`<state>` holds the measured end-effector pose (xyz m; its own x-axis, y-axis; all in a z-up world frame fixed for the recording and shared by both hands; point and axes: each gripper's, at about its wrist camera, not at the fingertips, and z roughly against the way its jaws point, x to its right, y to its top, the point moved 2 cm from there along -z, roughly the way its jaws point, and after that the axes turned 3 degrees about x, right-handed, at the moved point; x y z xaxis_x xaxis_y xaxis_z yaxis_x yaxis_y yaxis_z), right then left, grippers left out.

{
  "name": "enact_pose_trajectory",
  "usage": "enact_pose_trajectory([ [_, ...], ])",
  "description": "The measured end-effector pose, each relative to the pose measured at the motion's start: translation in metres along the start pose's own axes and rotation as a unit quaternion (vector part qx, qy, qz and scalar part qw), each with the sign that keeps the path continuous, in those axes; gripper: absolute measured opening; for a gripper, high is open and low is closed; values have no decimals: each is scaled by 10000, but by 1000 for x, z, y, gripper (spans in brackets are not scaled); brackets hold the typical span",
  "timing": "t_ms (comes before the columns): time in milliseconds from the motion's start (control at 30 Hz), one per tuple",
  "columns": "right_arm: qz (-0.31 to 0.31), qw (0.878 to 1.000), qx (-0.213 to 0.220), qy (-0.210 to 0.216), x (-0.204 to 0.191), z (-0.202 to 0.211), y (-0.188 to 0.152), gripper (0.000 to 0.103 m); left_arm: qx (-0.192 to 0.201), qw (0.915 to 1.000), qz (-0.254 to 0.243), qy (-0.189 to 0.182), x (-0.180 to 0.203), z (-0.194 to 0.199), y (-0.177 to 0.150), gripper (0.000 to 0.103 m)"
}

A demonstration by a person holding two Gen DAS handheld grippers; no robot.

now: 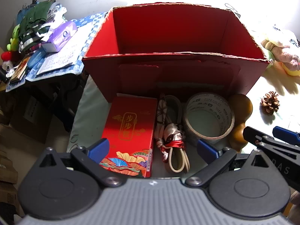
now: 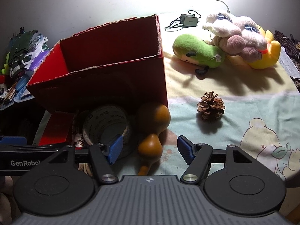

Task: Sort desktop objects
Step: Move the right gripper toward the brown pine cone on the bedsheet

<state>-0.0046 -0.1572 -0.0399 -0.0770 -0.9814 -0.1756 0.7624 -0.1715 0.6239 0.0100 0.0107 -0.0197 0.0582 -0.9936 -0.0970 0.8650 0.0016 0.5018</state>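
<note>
A big red cardboard box (image 1: 174,56) (image 2: 105,82) stands open and looks empty inside. Against its near wall lie a flat red gift box (image 1: 129,135), a bundled cord tied with patterned ribbon (image 1: 170,136), a roll of tape (image 1: 208,120) (image 2: 106,129) and a brown gourd (image 1: 241,112) (image 2: 151,133). A pine cone (image 1: 270,103) (image 2: 211,106) sits to the right. My left gripper (image 1: 152,148) hovers open above the gift box and cord. My right gripper (image 2: 150,149) is open over the gourd's neck, not touching it.
Plush toys (image 2: 234,43) and a charger with its cable (image 2: 188,20) lie at the back right on a pastel cloth (image 2: 243,123). A cluttered side table (image 1: 46,43) with papers, tissues and clothes stands to the left, across a dark gap.
</note>
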Motion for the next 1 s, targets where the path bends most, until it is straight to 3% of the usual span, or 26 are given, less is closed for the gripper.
enact_pose_trajectory([
  [467, -14, 10000, -10, 39, 3, -3, 1, 65, 250, 9996, -96, 8, 8, -3, 2, 100],
  [1000, -101, 9998, 7, 148, 18, -3, 3, 65, 236, 9996, -180, -13, 27, 1, 5, 100],
])
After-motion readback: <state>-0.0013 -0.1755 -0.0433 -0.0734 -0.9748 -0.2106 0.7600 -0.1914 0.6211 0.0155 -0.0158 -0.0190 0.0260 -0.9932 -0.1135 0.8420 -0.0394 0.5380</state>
